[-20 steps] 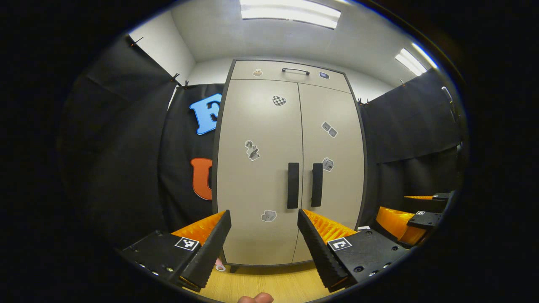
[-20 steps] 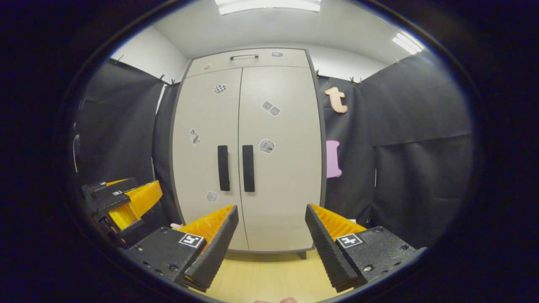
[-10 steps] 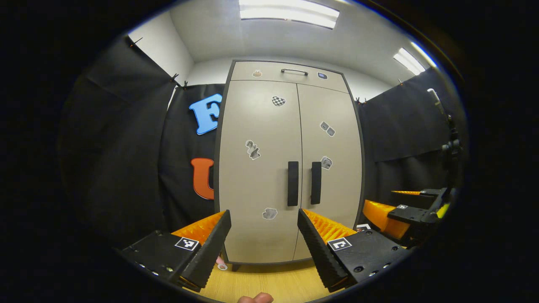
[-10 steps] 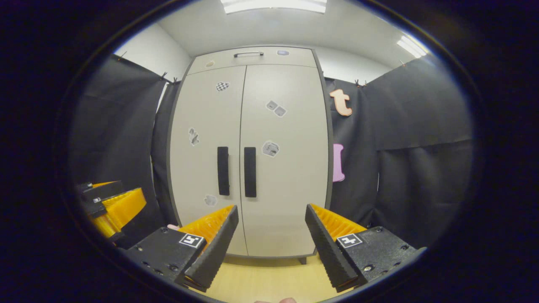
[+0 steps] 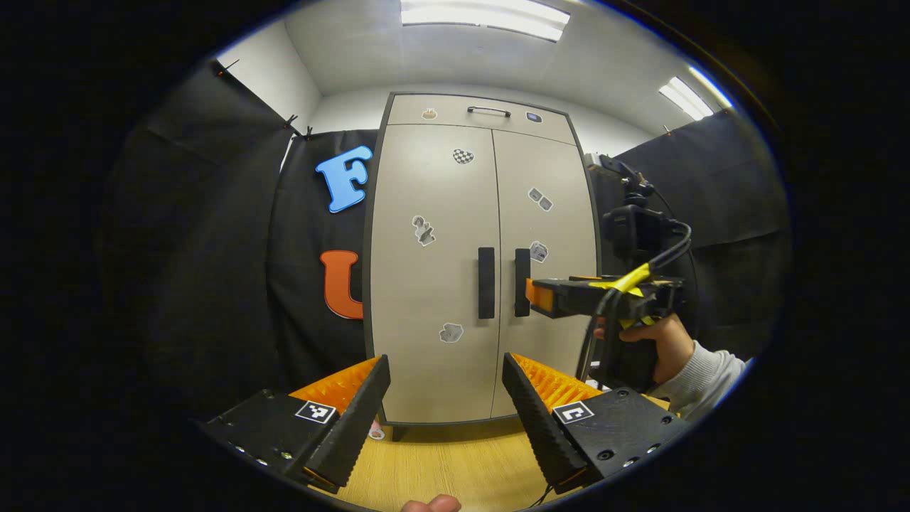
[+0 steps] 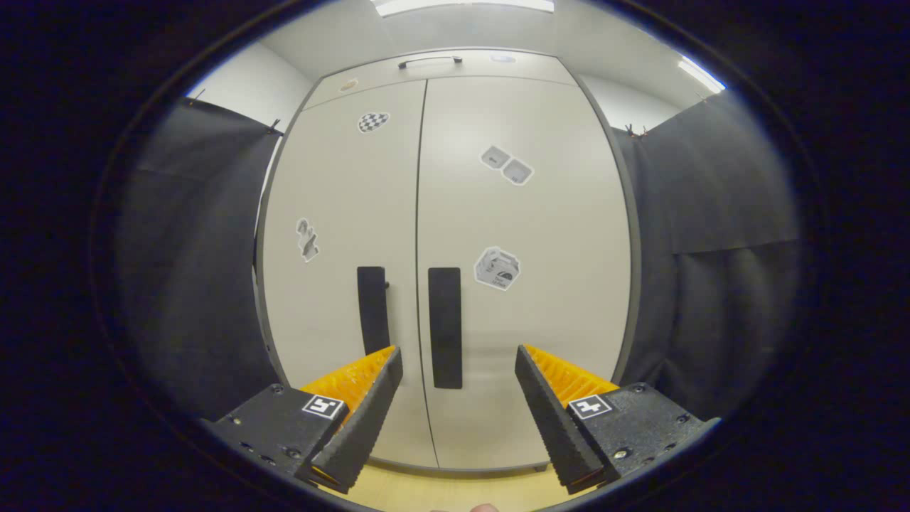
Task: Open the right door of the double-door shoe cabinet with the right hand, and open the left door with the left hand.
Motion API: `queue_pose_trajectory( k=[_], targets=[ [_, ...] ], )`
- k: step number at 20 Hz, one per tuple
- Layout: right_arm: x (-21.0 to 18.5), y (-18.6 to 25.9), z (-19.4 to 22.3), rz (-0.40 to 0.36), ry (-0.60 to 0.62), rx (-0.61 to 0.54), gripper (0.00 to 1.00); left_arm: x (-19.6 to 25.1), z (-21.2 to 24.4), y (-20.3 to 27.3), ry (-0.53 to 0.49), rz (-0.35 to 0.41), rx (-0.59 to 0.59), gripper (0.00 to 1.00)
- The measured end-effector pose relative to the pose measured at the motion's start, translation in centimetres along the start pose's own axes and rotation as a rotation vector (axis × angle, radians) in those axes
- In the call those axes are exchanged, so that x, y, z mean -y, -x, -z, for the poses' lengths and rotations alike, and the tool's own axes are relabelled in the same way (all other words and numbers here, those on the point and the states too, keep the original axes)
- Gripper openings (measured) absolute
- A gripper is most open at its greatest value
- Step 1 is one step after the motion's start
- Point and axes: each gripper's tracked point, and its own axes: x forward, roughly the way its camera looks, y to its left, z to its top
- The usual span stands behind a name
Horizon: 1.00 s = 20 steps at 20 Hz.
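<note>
Shoe cabinet (image 5: 483,270) doors are both closed, and everything here is placed against that cabinet. Nearest in the left gripper view, the left tongs (image 5: 446,398) stand wide apart with nothing between the fingers, held back from the cabinet over the wooden floor (image 5: 455,462), roughly in line with the seam between the doors. Farther in, the right tongs (image 5: 534,295) reach in from the cabinet's right side, held by a hand (image 5: 657,345) in a light sleeve (image 5: 700,377); their tip lies just beside the right door's handle (image 5: 522,282), though contact cannot be told from that view. In the right gripper view, the right tongs (image 6: 458,398) are spread wide and empty, close before the right door (image 6: 522,270), with its dark vertical handle (image 6: 445,327) rising between the fingers. The left door (image 6: 341,249) and its handle (image 6: 373,309) sit just left of the seam. Stickers (image 6: 498,268) dot both doors, and a drawer with a slim handle (image 5: 488,111) tops the cabinet.
</note>
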Motion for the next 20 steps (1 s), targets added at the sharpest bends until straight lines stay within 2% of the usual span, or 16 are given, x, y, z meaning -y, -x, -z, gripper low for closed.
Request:
queue_pose_trajectory(
  k=[4,6,7,8,11,15,16,17,20],
  targets=[
    [0.4,-4.9,0.6,0.025,-0.009,-0.030,0.98,-1.5,0.6,0.3,-0.002,-0.025,-0.005,0.95],
    [0.6,-6.0,0.4,0.045,0.007,-0.023,0.98,-2.5,0.7,0.5,-0.011,-0.049,-0.006,0.95],
    [0.6,-6.3,0.3,0.049,0.020,-0.020,0.94,-2.9,0.8,0.4,-0.013,-0.060,-0.007,0.95],
    [0.3,-6.6,0.0,0.037,0.026,-0.010,0.94,-3.3,0.9,0.3,-0.013,-0.069,-0.010,0.95],
    [0.7,-6.7,-0.1,0.064,0.031,0.001,0.93,-3.9,1.2,-0.1,-0.011,-0.079,-0.024,0.95],
    [0.7,-6.7,0.0,0.072,0.025,0.003,0.82,-3.8,1.0,-0.3,-0.013,-0.072,-0.022,0.95],
    [0.7,-6.7,0.0,0.070,0.026,0.000,0.82,-3.8,1.0,-0.2,-0.012,-0.070,-0.021,0.95],
    [0.3,-6.7,0.1,0.065,0.024,0.001,0.78,-3.8,1.1,-0.2,-0.010,-0.067,-0.021,0.95],
    [-0.6,-6.8,0.1,0.049,0.046,0.021,0.48,-3.7,1.4,-0.6,0.003,-0.057,-0.034,0.95]
  ],
)
